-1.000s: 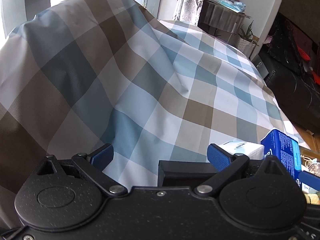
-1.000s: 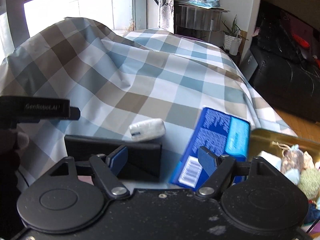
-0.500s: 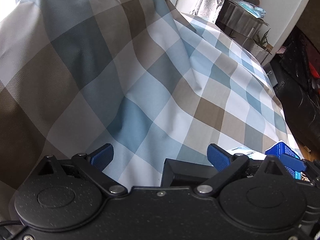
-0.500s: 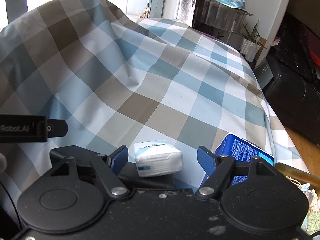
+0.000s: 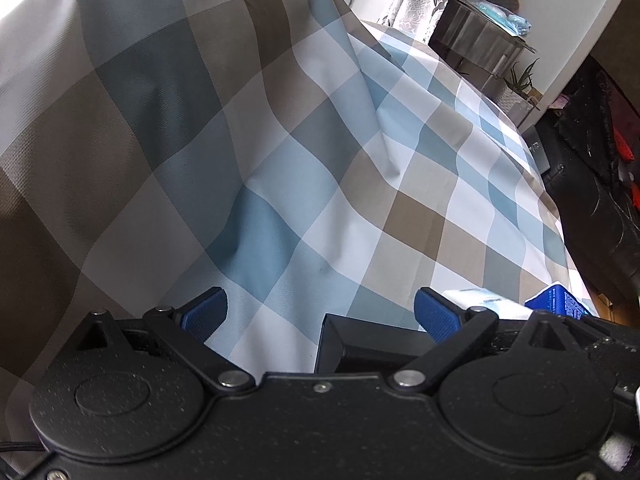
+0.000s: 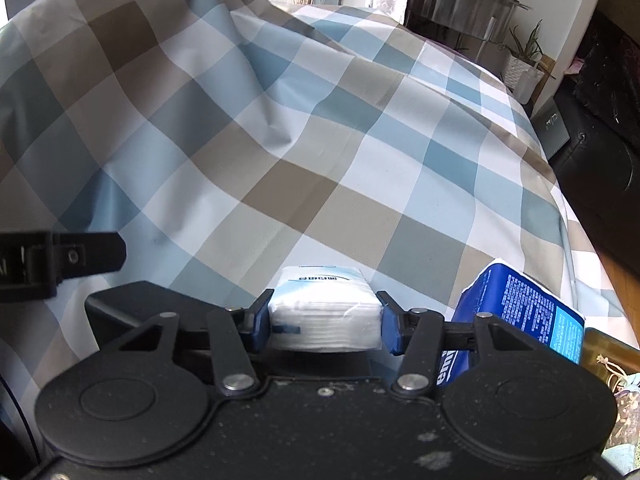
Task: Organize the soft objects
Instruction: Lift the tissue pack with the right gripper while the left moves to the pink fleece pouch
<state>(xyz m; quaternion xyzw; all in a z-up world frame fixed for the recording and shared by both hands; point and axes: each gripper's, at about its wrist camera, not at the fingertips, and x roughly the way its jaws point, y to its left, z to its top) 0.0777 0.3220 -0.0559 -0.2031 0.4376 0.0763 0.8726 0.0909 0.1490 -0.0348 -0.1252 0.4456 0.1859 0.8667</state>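
Checked bedspread [image 6: 328,168] in blue, tan and white, rumpled, filling both views; dark sofa [image 6: 600,152] and a potted plant [image 6: 524,56] off to the right. Right gripper [image 6: 325,316]: jaws just closing, blue pads now pressed against both sides of a white tissue pack [image 6: 325,312], pack held between them just above the cloth. Blue package [image 6: 528,312] just beside, to its right, leaning at the bed's edge. Black box [image 6: 120,312] on the spread to the left of the pack. Left gripper [image 5: 322,314]: jaws wide apart, nothing between the pads but cloth, same black box [image 5: 372,346] close below, white pack [image 5: 484,300] and blue package [image 5: 560,304] peeking past its right finger.
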